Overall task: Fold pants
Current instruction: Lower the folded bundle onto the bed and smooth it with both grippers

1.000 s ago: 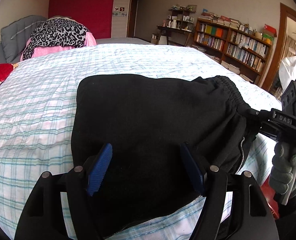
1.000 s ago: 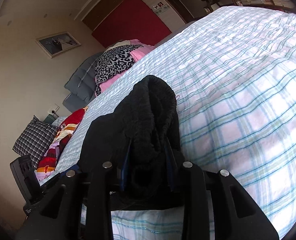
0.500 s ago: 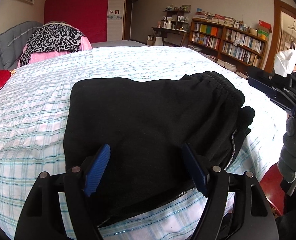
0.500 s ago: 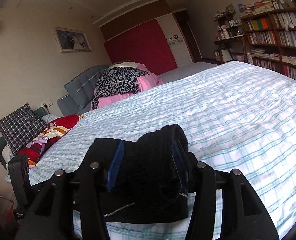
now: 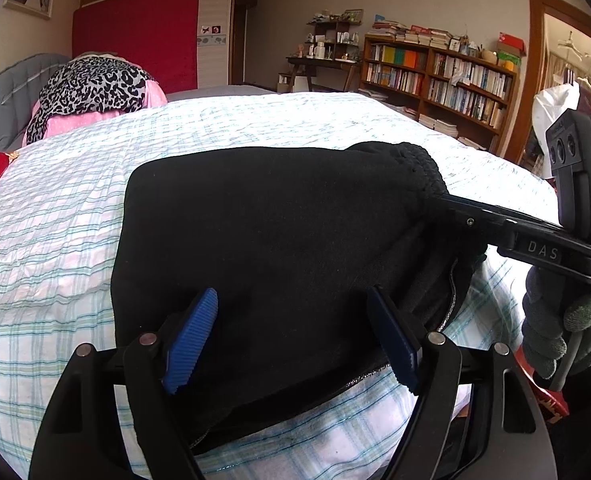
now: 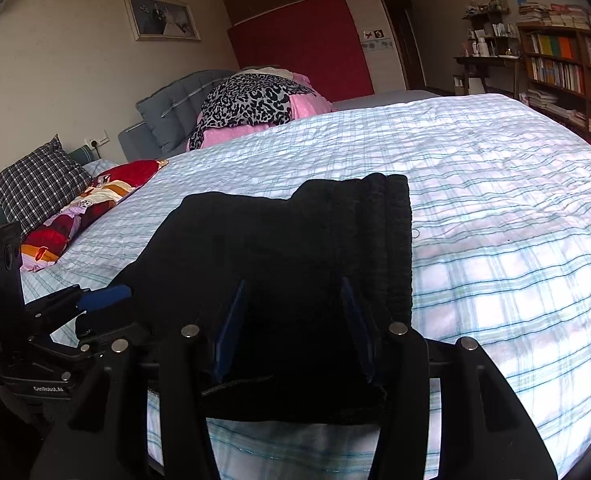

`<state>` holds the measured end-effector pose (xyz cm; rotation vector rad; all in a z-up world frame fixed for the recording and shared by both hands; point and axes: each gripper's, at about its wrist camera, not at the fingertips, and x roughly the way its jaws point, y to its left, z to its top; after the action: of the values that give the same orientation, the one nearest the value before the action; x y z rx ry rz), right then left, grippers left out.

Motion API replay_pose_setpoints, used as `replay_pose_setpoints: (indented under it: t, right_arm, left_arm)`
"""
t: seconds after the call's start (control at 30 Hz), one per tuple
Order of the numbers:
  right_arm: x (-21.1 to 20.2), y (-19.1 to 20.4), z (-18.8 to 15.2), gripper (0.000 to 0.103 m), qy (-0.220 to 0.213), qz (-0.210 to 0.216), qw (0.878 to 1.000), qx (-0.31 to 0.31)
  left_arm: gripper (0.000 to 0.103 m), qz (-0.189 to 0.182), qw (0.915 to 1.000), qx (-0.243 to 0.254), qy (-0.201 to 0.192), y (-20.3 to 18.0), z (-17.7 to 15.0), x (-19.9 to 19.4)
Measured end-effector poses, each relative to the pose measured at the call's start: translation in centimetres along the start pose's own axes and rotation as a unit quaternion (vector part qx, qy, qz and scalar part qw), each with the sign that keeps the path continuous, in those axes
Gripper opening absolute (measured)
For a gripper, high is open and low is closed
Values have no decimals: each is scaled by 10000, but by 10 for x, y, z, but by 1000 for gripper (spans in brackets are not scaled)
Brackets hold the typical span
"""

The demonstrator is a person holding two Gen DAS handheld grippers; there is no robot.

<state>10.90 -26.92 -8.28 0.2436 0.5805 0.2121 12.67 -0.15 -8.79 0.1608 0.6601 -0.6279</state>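
Black pants [image 5: 279, 232] lie folded on the plaid bed sheet [image 5: 75, 220], with the elastic waistband at the right end. My left gripper [image 5: 291, 296] hovers over their near edge. Its blue pads stand wide apart and are still opening, with flat cloth between them and no grip. A gloved hand [image 5: 555, 320] holds my right gripper [image 6: 291, 284] at the waistband end. Its jaws are closing, and the pants [image 6: 295, 232] lie between the pads without visibly being pinched. In the left wrist view its fingers [image 5: 455, 208] reach in beside the waistband.
A leopard-print and pink pile [image 5: 91, 84] lies against the grey headboard at the far end of the bed. A red patterned cloth [image 6: 95, 200] and a plaid pillow [image 6: 35, 184] sit at the bed's left side. Bookshelves [image 5: 435, 76] line the right wall.
My right gripper let go of the bunched waistband, pulled away, rolled level and came back to the waistband end. The waistband now lies flatter. My left gripper barely moved and its pads spread slightly.
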Motion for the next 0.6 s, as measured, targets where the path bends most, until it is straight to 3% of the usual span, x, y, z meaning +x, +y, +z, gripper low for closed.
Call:
replay_pose_setpoints:
  t: [0.2,0.33,0.53,0.6]
  right_arm:
    - [2,2,-7,48,-61,-66,9999,-128]
    - [3,4,-10,48,-99,-110,9996,-228]
    - [1,0,-14,48,-175,-81,9997,-116]
    - [1,0,-14,48,-184,-77,9997,-113]
  left_arm:
    - [77,74,9998,179,-74,-2,-11,-1]
    - [77,-67,10000,-36,-12,6,-6,-7]
    - [77,-16,9977,-577,-349,32,19,-23]
    - [77,-1,9972,-698,-272,40,18,-20]
